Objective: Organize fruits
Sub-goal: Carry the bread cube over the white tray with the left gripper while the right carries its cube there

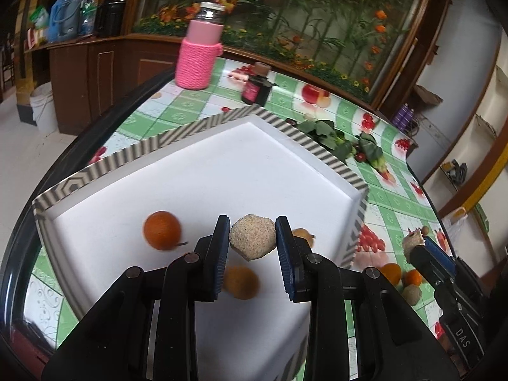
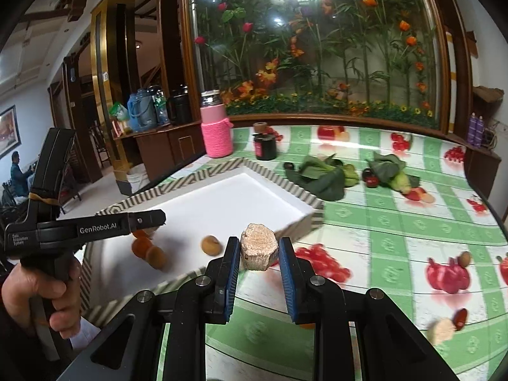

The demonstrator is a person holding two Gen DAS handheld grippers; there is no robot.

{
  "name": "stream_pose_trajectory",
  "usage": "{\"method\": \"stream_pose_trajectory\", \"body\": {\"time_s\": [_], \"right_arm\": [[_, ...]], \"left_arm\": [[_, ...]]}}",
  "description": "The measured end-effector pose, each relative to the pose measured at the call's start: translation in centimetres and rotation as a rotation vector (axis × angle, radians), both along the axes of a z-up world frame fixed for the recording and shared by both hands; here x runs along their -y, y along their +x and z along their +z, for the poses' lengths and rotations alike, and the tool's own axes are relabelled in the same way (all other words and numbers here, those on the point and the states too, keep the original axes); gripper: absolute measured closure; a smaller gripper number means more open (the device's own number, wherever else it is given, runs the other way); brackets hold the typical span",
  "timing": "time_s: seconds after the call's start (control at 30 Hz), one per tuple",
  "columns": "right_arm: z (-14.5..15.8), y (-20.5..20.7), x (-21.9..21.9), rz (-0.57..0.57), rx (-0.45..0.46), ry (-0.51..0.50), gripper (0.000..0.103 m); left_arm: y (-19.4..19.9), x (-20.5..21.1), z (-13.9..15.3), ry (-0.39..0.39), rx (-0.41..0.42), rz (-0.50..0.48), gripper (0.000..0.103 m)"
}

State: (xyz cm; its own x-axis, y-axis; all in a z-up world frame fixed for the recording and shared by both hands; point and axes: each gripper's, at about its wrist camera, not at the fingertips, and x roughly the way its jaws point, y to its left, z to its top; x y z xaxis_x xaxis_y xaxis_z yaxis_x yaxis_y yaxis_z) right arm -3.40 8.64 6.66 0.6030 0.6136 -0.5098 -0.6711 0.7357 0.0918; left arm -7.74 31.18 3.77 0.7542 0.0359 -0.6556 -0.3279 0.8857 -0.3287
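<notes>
In the left wrist view my left gripper (image 1: 253,226) is shut on a rough beige fruit (image 1: 252,239), held above the white tray (image 1: 197,171) with a striped rim. Under it the tray holds an orange fruit (image 1: 162,230), a blurred orange one (image 1: 241,282) and a small brown one (image 1: 303,234). My right gripper (image 2: 259,245) is shut on a beige, flat-topped fruit chunk (image 2: 258,252) above the tray's near right rim (image 2: 304,222). In the left wrist view the right gripper (image 1: 419,242) shows at the right edge. The left gripper (image 2: 155,219) shows in a hand on the left of the right wrist view.
Loose fruits lie on the green checked tablecloth: two oranges (image 1: 392,273) and a beige one (image 1: 412,294) right of the tray, a beige and a red piece (image 2: 444,328) farther right. Leafy greens (image 2: 320,179), a dark jar (image 2: 265,146) and a pink bottle (image 2: 217,133) stand behind the tray.
</notes>
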Motion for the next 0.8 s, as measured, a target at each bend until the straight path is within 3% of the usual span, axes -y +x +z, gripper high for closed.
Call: {"method": "stream_pose_trajectory", "body": {"time_s": [0.2,0.57,0.8], "right_arm": [[-0.4,0.2,-2.7,0.035,-0.019,0.011,0.079],[-2.6,0.6,-7.3,0.094,-0.078,-0.045,0.079],[-3.0,1.3,-8.2,0.116,-0.118,-0.047,0.079]], "left_arm": [[0.0,-0.8,-0.6,0.004,-0.046,0.049,0.075],[-0.4,-1.4,-0.5,0.085,-0.068,0.144,0.075],[-0.3,-1.5,-1.0,0.104,-0.105,0.169,0.074]]}}
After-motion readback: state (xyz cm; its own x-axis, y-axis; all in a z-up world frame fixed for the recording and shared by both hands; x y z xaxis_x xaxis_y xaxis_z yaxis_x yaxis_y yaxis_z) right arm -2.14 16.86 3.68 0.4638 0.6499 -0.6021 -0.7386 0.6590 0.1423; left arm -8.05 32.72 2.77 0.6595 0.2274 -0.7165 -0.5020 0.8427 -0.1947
